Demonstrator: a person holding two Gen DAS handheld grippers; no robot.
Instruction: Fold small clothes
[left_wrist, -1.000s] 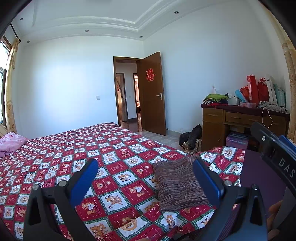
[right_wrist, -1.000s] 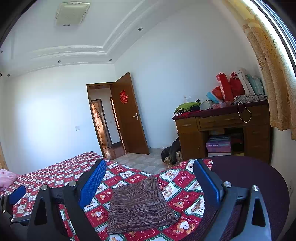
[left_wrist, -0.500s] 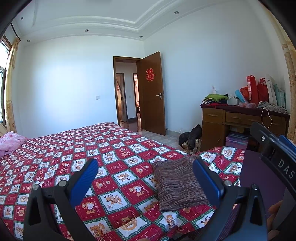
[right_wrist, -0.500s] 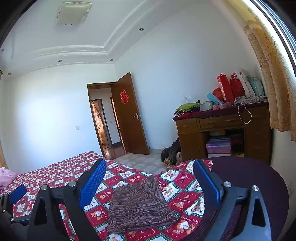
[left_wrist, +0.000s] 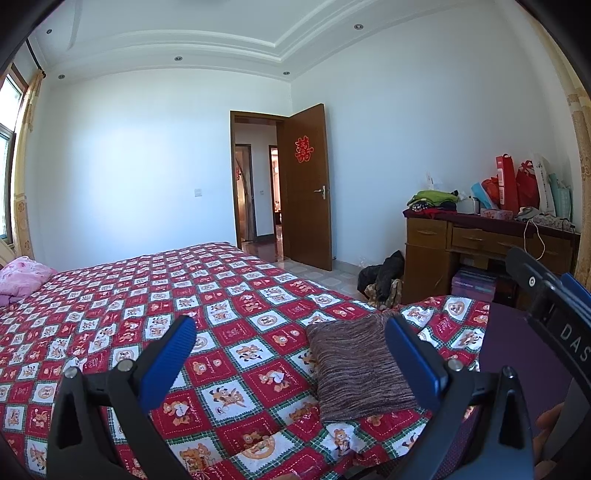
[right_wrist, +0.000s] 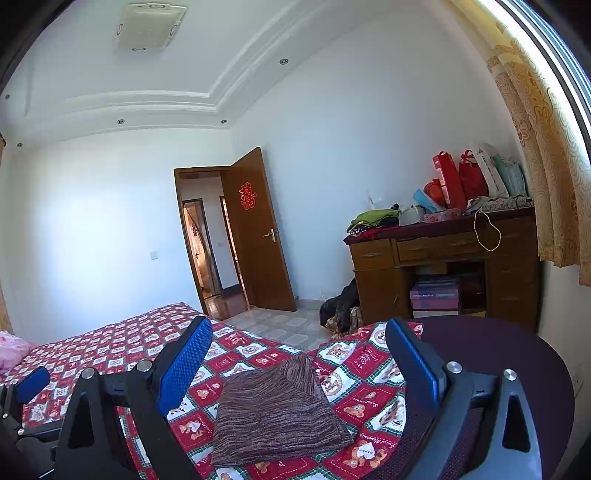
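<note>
A folded brown striped knit garment (left_wrist: 360, 367) (right_wrist: 275, 411) lies flat on the red patchwork bedspread (left_wrist: 147, 291) (right_wrist: 122, 343) near the bed's corner. My left gripper (left_wrist: 291, 354) is open above the bed, the garment just inside its right finger. My right gripper (right_wrist: 297, 354) is open too, held above the garment, which shows between its blue pads without touching them. The right gripper's body (left_wrist: 546, 314) shows at the right edge of the left wrist view, and a blue pad of the left one (right_wrist: 33, 380) at the left edge of the right wrist view.
A dark purple round surface (right_wrist: 495, 350) sits right of the bed corner. Behind it stands a wooden desk (right_wrist: 443, 258) loaded with bags and folded clothes. A dark bag (right_wrist: 341, 306) lies on the tiled floor. A pink cloth (left_wrist: 24, 273) rests at the bed's far left. The door (left_wrist: 308, 206) is open.
</note>
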